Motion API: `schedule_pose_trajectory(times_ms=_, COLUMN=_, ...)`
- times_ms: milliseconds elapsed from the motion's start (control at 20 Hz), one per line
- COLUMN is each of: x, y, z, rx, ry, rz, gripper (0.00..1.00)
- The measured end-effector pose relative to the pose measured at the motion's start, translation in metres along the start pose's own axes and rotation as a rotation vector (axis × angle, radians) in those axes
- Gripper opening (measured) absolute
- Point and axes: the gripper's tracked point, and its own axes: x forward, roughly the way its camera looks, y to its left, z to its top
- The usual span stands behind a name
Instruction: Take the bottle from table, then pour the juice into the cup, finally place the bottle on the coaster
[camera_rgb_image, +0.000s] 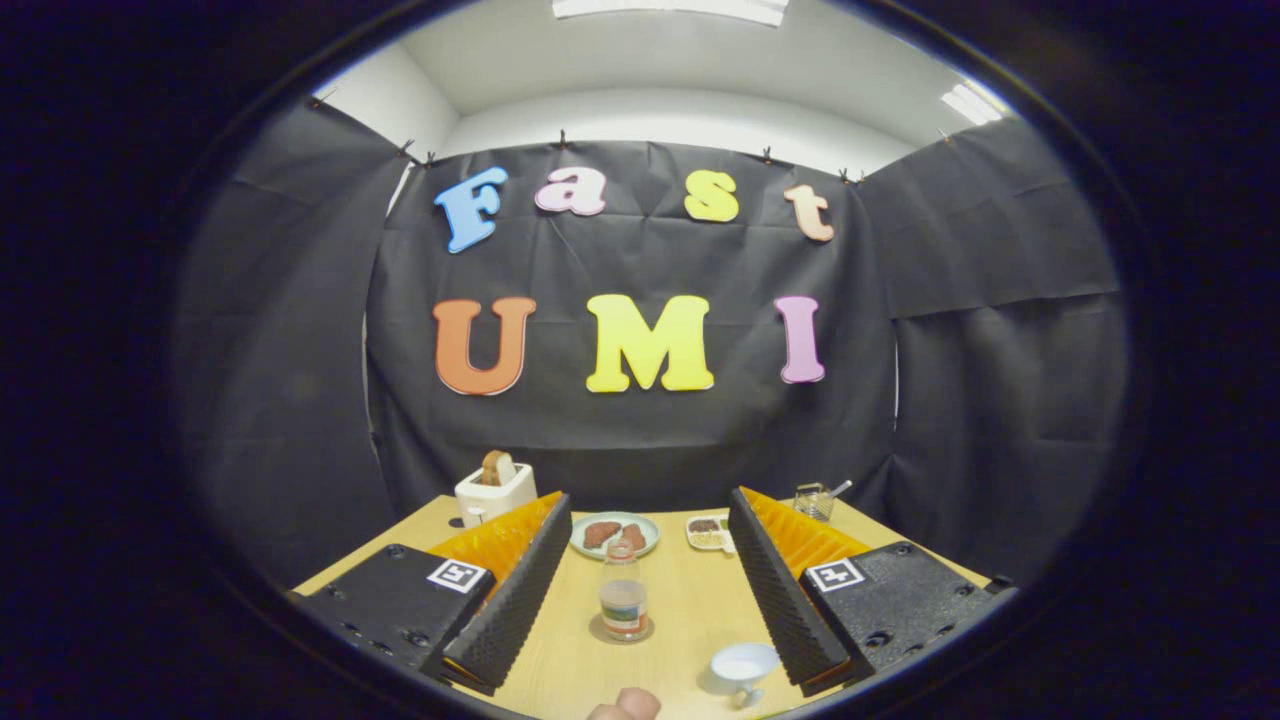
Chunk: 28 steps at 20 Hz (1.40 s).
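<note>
Fingers of the claw (640, 590) stand wide apart over the pale wooden worktop (690, 600), gripping nothing, their ribbed black pads angled inward like a funnel. Between them, roughly centred in the gap, stands the small clear plastic bottle (623, 595) with a colourful label band and a little juice low inside; it is upright on what looks like a round dark coaster (622, 632). Nearer than the bottle and beside the right finger sits the white ceramic cup (740, 668), empty as far as I can tell. Beyond the bottle lie a pale green plate (614, 534) carrying brown slices, a small white dish (708, 533) of food, a cream toaster (495, 492) with bread in it, and a glass container (815, 499) with a spoon. A fingertip (628, 704) shows at the near edge.

The bottle probably weighs little, has thin walls that give under pressure, and is smooth. Best taken around the labelled middle, with moderate squeeze.
</note>
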Motion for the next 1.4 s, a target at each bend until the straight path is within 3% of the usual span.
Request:
schedule_pose_trajectory(times_ms=400, x=-0.039, y=0.011, z=0.010, rx=0.046, ry=0.064, rz=0.025, gripper=1.00)
schedule_pose_trajectory(times_ms=1400, x=-0.133, y=0.042, z=0.038, rx=0.024, ry=-0.006, rz=0.056, gripper=1.00)
